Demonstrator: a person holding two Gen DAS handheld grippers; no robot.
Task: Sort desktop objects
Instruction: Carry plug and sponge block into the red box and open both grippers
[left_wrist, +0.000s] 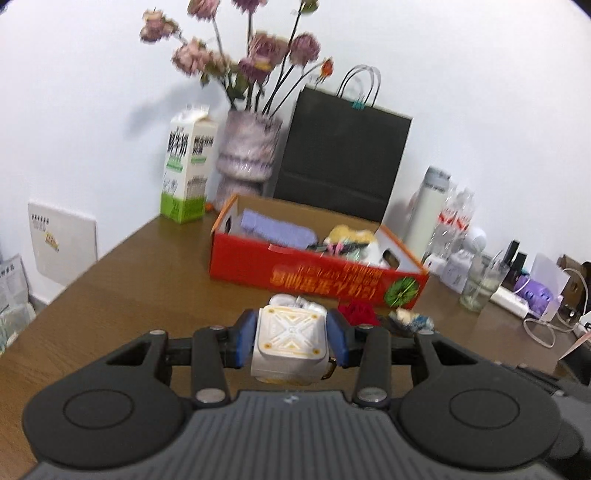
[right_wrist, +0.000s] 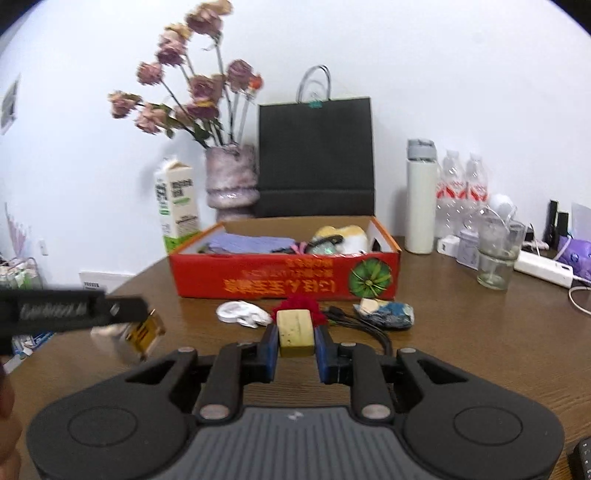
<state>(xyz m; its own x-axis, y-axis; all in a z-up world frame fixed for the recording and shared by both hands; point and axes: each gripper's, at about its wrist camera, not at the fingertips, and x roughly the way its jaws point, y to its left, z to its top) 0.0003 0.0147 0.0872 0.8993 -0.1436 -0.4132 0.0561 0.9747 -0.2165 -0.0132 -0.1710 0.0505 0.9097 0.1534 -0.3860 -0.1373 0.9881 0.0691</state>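
My left gripper (left_wrist: 291, 326) is shut on a white box with a gold pattern (left_wrist: 290, 341), held above the brown table (left_wrist: 147, 280). My right gripper (right_wrist: 295, 334) is shut on a pale yellow block (right_wrist: 295, 326), its blue pads pressing both sides. The red cardboard box (right_wrist: 277, 275) stands ahead, open-topped, with a purple cloth (right_wrist: 251, 243) and a plush toy (right_wrist: 341, 236) inside. In front of it lie a white round item (right_wrist: 242, 312), a red flower-like thing (right_wrist: 299, 304), a black cable (right_wrist: 354, 321) and a blue-white packet (right_wrist: 388, 312). The left gripper's arm (right_wrist: 74, 310) shows at the left.
Behind the red box (left_wrist: 314, 273) stand a milk carton (left_wrist: 186, 170), a vase of dried flowers (left_wrist: 247, 155) and a black paper bag (left_wrist: 343, 155). To the right are a white bottle (right_wrist: 419, 206), water bottles (right_wrist: 461, 188), a glass (right_wrist: 496, 254) and a power strip (right_wrist: 545, 271).
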